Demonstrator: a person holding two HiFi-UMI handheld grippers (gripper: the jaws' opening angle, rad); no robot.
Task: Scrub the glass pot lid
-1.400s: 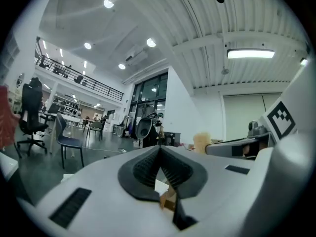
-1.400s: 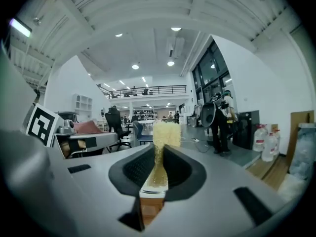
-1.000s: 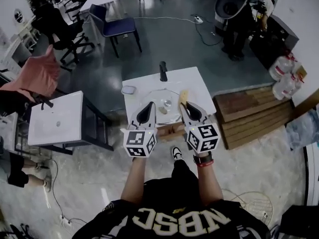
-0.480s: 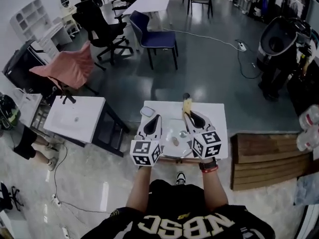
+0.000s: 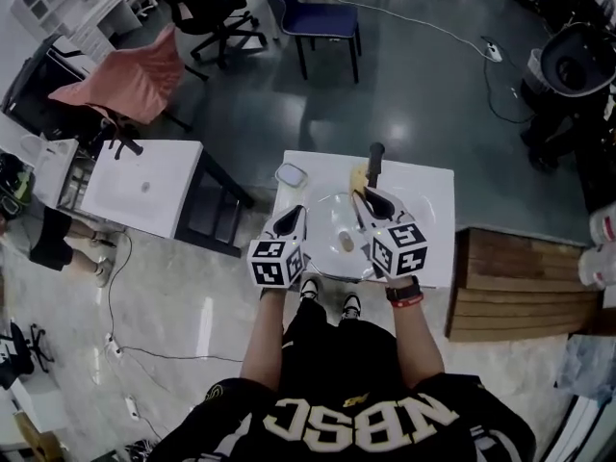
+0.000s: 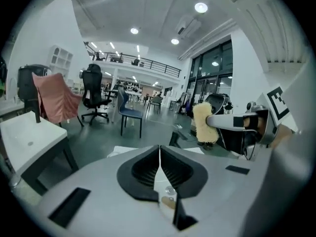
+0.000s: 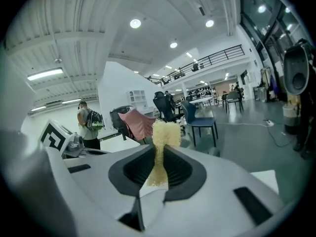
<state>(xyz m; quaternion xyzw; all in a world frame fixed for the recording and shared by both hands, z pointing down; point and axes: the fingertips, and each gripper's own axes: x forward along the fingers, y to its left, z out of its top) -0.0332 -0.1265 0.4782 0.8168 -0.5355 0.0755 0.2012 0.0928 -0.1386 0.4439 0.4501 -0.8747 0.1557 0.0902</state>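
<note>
The glass pot lid [image 5: 334,221] lies in the white sink [image 5: 423,200] in the head view, a small knob at its middle. My left gripper [image 5: 295,211] hovers at the lid's left edge, shut, with nothing between its jaws [image 6: 159,154]. Over the lid's far right side is my right gripper [image 5: 363,193], shut on a yellow sponge [image 5: 358,176]. The sponge [image 7: 164,132] sticks up from the jaws of the right gripper [image 7: 159,152] in its own view. The left gripper view also shows the sponge [image 6: 204,123] off to the right.
A black faucet [image 5: 374,160] stands at the sink's far edge and a small cup [image 5: 291,174] at its far left corner. A second white sink stand [image 5: 144,189] is at the left, wooden pallets [image 5: 515,277] at the right, chairs [image 5: 318,12] beyond.
The head view has swung, so the sink now sits nearer the frame's centre. Both grippers stay over the sink, the right one still holding the sponge.
</note>
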